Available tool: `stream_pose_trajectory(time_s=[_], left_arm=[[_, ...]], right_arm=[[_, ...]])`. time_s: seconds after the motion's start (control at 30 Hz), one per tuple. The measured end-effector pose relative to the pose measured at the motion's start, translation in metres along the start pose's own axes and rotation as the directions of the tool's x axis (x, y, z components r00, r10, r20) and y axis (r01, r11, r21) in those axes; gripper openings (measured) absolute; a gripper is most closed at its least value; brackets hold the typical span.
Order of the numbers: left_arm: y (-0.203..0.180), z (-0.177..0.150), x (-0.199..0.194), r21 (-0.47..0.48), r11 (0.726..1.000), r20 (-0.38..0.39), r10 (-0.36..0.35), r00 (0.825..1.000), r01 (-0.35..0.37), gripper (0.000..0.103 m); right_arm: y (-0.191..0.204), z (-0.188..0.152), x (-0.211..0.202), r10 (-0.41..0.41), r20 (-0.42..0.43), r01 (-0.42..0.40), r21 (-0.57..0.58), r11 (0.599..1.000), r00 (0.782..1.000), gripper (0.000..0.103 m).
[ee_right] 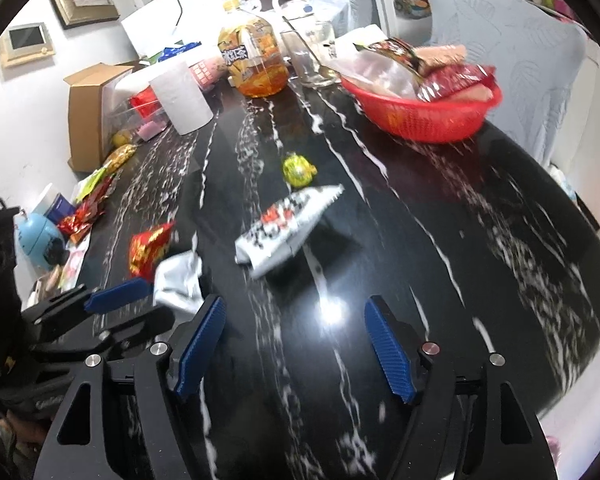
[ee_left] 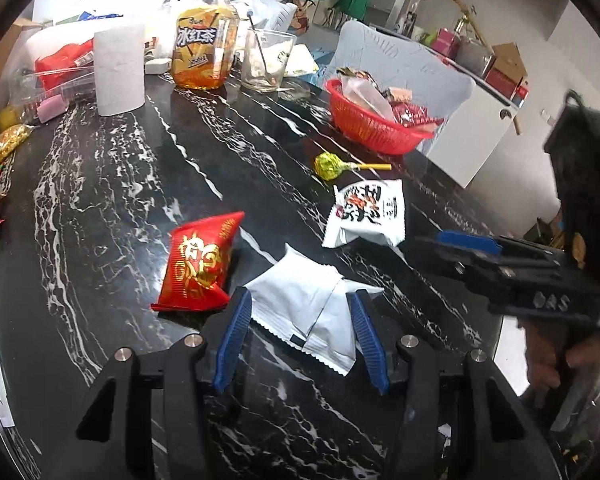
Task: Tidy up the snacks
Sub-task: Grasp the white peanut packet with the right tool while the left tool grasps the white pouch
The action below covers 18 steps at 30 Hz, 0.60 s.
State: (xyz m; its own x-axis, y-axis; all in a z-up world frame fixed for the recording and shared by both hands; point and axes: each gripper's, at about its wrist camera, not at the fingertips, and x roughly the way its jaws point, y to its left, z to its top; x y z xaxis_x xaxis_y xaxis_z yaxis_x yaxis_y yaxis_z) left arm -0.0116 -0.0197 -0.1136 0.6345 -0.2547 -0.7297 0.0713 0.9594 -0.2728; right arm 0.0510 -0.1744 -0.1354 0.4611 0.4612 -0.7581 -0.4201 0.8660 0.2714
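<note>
Four loose snacks: on the black marble table [ee_left: 112, 184], in front of the red basket [ee_left: 374, 128].
Left gripper [ee_left: 300, 300]: jaws apart, one blue pad on each side of the plain white packet [ee_left: 308, 304]; I cannot tell if the pads touch it.
Right gripper [ee_right: 296, 308]: jaws wide apart over bare table, nothing between them.
Red packet [ee_left: 200, 264]: lies just left of the white packet.
Printed white packet [ee_left: 366, 214]: lies farther, near the lollipop [ee_left: 332, 165].
Basket: already has several wrapped snacks inside.
Behind: tea bottle [ee_left: 202, 46], glass [ee_left: 266, 60], paper roll [ee_left: 120, 68].
</note>
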Motion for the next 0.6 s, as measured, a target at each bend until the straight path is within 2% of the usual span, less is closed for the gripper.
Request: stream_pose_trajectory(time_s=[0.3,0.53,0.6], left_arm=[[0.028,0.003,-0.001,-0.082,0.996,0.019,-0.025,1.0,0.026,0.051],[0.037,0.003,-0.001,-0.11,0.994,0.013,-0.019,1.0,0.021,0.051],[0.036,0.003,0.0,-0.112,0.994,0.006,-0.018,1.0,0.018,0.051]], right_arm=[[0.02,0.037,0.027,-0.01,0.001,0.01,-0.032,0.999,1.0,0.073],[0.027,0.047,0.052,-0.062,-0.009,0.061,-0.065,0.996,0.998,0.073],[0.028,0.046,0.055,-0.072,-0.012,0.07,-0.081,0.994,0.997,0.064]])
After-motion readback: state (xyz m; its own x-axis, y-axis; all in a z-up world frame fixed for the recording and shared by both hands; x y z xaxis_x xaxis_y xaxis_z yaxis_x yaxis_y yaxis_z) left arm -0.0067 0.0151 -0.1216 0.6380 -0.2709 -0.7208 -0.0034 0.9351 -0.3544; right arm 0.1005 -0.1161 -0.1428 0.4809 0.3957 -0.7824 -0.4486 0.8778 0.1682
